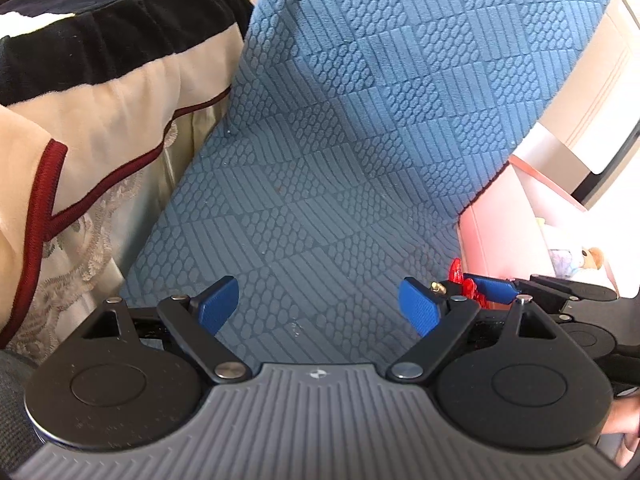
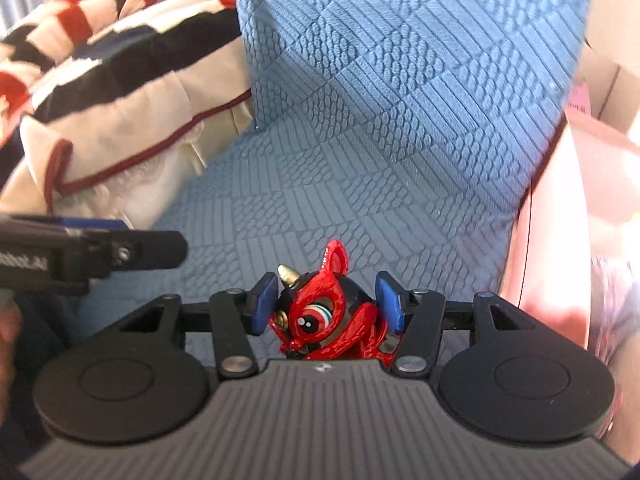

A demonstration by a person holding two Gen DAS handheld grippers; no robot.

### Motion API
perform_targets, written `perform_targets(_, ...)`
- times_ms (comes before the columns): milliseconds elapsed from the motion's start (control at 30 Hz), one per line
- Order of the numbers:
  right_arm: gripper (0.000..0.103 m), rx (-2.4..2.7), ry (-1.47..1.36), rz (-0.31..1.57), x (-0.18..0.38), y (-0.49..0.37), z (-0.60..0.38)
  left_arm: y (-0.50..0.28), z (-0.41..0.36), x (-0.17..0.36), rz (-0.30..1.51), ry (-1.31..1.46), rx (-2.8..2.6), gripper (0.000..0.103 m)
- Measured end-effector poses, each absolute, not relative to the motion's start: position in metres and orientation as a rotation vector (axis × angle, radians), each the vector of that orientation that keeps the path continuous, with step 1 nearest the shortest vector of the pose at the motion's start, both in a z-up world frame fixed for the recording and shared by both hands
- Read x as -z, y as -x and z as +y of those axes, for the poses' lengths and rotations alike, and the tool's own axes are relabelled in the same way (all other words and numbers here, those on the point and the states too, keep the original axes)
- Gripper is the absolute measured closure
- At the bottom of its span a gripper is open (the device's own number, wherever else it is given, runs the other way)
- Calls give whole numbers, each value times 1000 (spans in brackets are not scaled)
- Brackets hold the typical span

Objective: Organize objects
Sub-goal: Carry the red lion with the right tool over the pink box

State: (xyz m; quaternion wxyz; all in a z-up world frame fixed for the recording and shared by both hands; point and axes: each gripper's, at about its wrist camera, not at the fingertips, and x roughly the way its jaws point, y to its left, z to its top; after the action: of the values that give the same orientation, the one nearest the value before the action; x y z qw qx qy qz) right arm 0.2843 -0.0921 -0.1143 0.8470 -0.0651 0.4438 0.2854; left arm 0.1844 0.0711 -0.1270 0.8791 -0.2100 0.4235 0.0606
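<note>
1. Blue seat (image 1: 320, 200) is lying bare ahead of my left gripper (image 1: 318, 306).
2. Striped blanket (image 1: 100, 80) is crowding my left side.
3. Pink box (image 2: 560, 240) is walling off my right.

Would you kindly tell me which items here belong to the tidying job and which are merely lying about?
Job: glossy red horned toy figure, gripped in the right claw; pink storage box.
Lying about: blue textured sofa cover; striped cream blanket.
</note>
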Motion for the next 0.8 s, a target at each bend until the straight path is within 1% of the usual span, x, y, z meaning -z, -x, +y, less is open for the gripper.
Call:
perform_targets(333,46,-554,9,907,84,-276,-125,-184,44,96,863,404,-88,13)
perform_targets(567,46,-524,-65,851,43,-269,-159,-183,16,60,832,375,-47,13)
perform_targets(800,46,-520,-79,800,-5,-272,-190,-188,-22,17,788,353,-1,13)
